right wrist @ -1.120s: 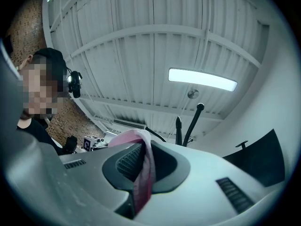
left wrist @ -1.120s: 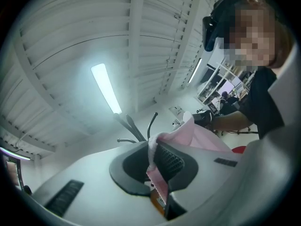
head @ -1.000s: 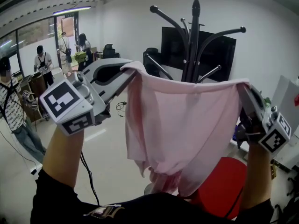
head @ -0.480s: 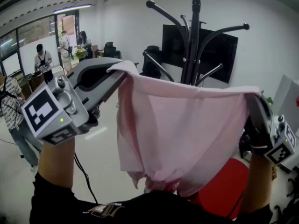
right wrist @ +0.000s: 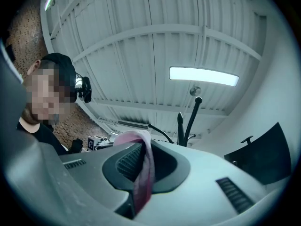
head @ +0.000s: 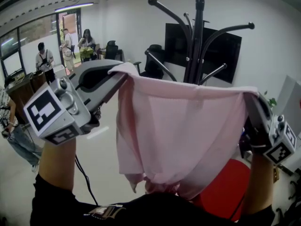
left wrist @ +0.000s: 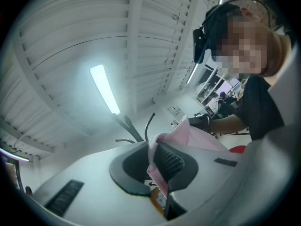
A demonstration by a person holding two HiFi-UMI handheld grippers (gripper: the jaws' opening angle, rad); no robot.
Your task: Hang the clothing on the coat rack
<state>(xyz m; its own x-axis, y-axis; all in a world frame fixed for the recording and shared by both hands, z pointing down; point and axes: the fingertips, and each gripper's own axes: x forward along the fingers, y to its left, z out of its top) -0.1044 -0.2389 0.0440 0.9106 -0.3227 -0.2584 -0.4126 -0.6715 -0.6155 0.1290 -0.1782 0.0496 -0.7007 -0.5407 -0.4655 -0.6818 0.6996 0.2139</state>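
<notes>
Since the pink garment (head: 183, 135) is thin, limp cloth, it should weigh next to nothing and sag wherever it is not held, so the top hem near each corner looks like the sensible place to grip it. That is where it is held: the left gripper (head: 118, 74) has its jaws pinched together on one upper corner, and the right gripper (head: 249, 100) is clamped on the other, with a fold of pink cloth showing between the pads of each. The garment hangs spread between them at chest height, in front of the black coat rack (head: 196, 41) and not yet touching any hook. Against a second ago, both grips and the spread are unchanged; only the bystander at the left edge (head: 10, 133) shows lower
</notes>
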